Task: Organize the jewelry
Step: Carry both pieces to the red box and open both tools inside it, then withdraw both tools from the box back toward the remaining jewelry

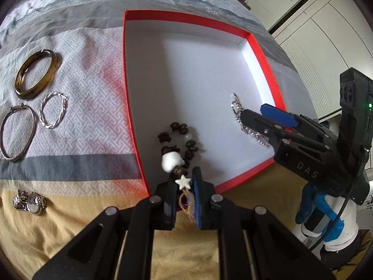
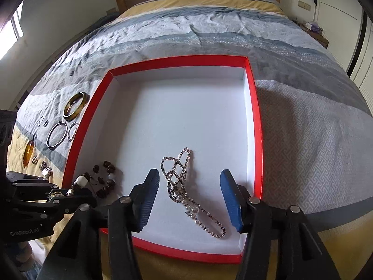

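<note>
Two pairs of jaws work over the red box [image 2: 254, 126] on the bed [image 2: 303, 121]: my left gripper [image 1: 185, 193] is pinched narrow on the tassel end of a dark-beaded bracelet [image 1: 179, 140], its white star charm just at my pads, the beads trailing onto the white floor inside the box's near-left corner. My right gripper [image 2: 190, 196] stands wide, pads clear of the rhinestone chain [image 2: 181, 186] lying between them on the box floor. To finish well, I judge, the left should ease the tassel over the red rim and let go only once the whole strand is inside, apart from the chain so they don't tangle. Beyond the box's left wall, an amber bangle [image 1: 35, 74], a twisted silver hoop [image 1: 52, 110], a thin metal bangle [image 1: 16, 135] and a watch [image 1: 29, 204] wait on the bedspread.
</note>
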Action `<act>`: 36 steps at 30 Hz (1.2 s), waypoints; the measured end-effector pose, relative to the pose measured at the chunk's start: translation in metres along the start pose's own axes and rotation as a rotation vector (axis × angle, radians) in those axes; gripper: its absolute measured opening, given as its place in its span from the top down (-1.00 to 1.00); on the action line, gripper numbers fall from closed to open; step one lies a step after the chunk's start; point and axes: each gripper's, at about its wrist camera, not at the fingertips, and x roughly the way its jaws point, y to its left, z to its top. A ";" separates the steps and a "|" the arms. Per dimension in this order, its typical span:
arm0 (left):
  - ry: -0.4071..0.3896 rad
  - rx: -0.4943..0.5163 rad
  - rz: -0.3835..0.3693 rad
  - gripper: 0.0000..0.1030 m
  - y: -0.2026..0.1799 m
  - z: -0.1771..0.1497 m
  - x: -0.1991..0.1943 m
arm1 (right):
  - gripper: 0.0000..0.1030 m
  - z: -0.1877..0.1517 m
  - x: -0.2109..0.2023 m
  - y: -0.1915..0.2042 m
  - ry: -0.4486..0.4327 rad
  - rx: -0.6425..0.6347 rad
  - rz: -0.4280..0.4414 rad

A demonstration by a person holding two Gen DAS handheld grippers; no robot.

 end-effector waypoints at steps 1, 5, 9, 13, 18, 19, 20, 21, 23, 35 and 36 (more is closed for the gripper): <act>-0.004 0.001 -0.001 0.76 0.002 -0.001 -0.003 | -0.04 0.000 -0.001 0.001 0.003 -0.006 -0.008; -0.041 0.024 -0.016 0.71 0.008 -0.005 -0.019 | -0.10 -0.002 -0.013 0.001 -0.020 0.009 -0.017; -0.085 0.051 -0.029 0.45 0.008 -0.001 -0.033 | -0.11 -0.005 -0.037 0.001 -0.069 0.032 -0.008; -0.116 0.064 -0.028 0.35 0.004 0.002 -0.044 | -0.14 -0.011 -0.069 0.003 -0.115 0.037 -0.018; -0.127 0.088 -0.054 0.33 -0.006 0.000 -0.059 | -0.19 -0.021 -0.111 0.005 -0.159 0.045 -0.032; -0.131 0.088 -0.050 0.33 -0.013 -0.001 -0.061 | -0.21 -0.023 -0.119 0.007 -0.167 0.049 -0.034; -0.137 0.088 -0.052 0.33 -0.014 -0.003 -0.066 | -0.23 -0.026 -0.127 0.009 -0.175 0.052 -0.036; -0.143 0.092 -0.057 0.33 -0.020 -0.002 -0.069 | -0.23 -0.029 -0.133 0.011 -0.180 0.052 -0.038; -0.154 0.104 -0.060 0.33 -0.026 -0.005 -0.080 | -0.24 -0.035 -0.146 0.019 -0.190 0.048 -0.042; -0.411 0.088 0.094 0.34 0.017 -0.062 -0.246 | -0.24 -0.067 -0.230 0.097 -0.313 0.020 0.010; -0.431 0.084 0.122 0.34 0.026 -0.070 -0.263 | -0.24 -0.068 -0.238 0.104 -0.328 0.018 0.014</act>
